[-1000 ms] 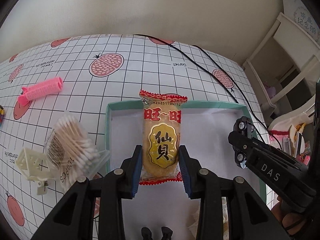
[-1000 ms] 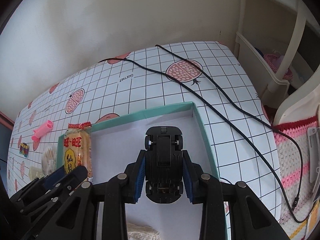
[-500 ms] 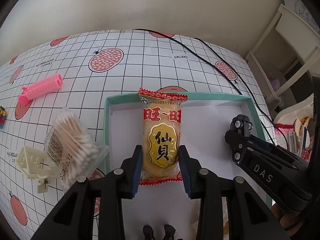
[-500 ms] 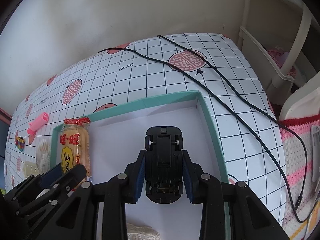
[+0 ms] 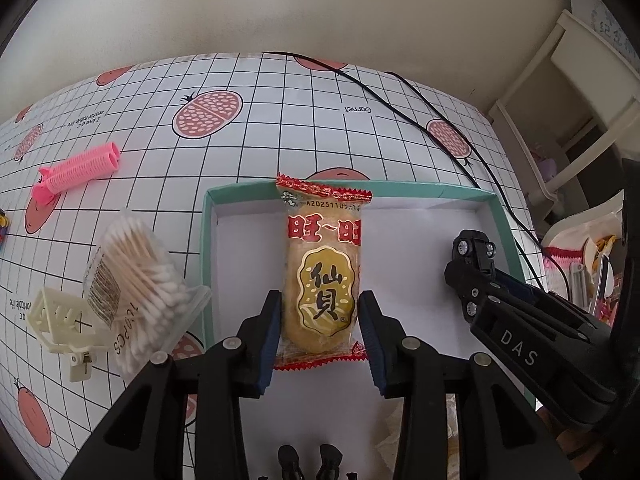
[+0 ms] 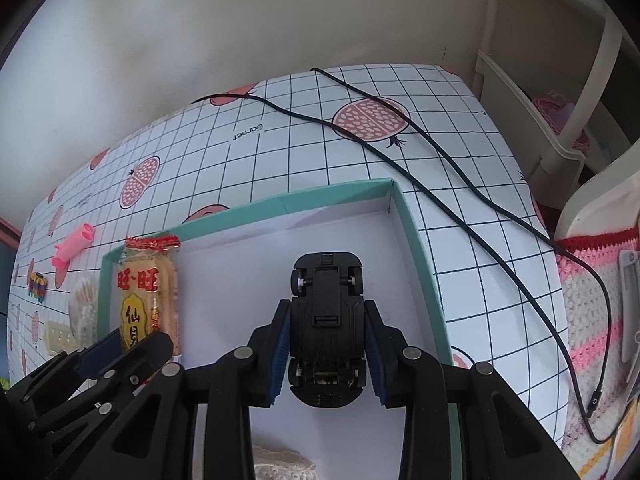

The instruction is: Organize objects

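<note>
Here, nearest first:

Left gripper [image 5: 320,338]: black arms with ribbed blue pads, closed partway onto the rice cracker packet [image 5: 322,272], pinching its lower half from both sides.

Rice cracker packet: a flat, oblong, glossy plastic wrapper, yellow with red crimped ends and printed characters. Its long axis runs straight away from the gripper, and its far end reaches over the back wall of the box [image 5: 208,240]. It is held over the left part of the box.

Right gripper [image 6: 326,354]: the same black build, blue pads pressed to the flanks of the toy car [image 6: 326,320], narrowed to the car's width.

Toy car: black hard plastic, turned belly-up so the chassis and axles face the camera. Its long axis points away along the fingers, over the right part of the box.

Box: a shallow rectangular cardboard tray, teal outside, plain white inside.

Left of the box: a clear tub of cotton swabs [image 5: 136,288] lying tilted, touching a cream plastic clip [image 5: 60,320]. Further off lies a pink ridged hair roller [image 5: 78,170].

Table [image 5: 260,120]: a smooth white cloth with a black grid and pink pomegranate prints.

Beyond: a thin black cable [image 6: 440,168] trails across the cloth past the box's far right corner.
</note>
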Action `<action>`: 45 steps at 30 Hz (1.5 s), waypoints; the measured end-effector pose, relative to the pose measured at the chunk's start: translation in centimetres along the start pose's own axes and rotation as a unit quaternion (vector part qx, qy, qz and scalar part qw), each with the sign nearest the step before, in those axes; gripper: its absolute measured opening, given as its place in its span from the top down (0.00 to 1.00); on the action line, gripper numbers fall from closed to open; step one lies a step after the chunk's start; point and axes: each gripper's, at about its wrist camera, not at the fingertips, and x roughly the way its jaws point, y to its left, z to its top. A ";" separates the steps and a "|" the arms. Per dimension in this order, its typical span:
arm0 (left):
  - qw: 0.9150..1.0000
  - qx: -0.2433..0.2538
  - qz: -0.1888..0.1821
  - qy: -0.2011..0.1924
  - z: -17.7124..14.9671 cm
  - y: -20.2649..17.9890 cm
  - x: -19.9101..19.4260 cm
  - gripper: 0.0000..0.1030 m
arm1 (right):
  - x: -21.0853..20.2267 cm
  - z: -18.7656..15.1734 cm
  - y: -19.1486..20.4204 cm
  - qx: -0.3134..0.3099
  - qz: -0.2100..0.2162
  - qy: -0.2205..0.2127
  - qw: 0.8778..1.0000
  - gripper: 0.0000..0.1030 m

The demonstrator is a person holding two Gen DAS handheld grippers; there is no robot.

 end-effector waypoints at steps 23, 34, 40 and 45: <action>0.998 -0.012 0.016 -0.053 1.6 0.9 -4.3 0.40 | -3.0 0.5 0.9 -0.022 -0.011 -0.028 0.999 0.47; 0.996 -0.026 0.055 -0.070 1.6 2.1 -4.4 0.15 | -3.0 0.3 1.2 -0.033 -0.014 -0.037 0.999 0.14; 0.994 -0.036 0.068 -0.071 1.7 2.6 -4.4 0.06 | -2.9 0.4 1.1 -0.030 -0.021 -0.036 0.999 0.04; 0.993 -0.047 0.072 -0.078 1.8 3.1 -4.6 0.05 | -2.8 0.4 0.8 -0.026 -0.019 -0.034 0.999 0.00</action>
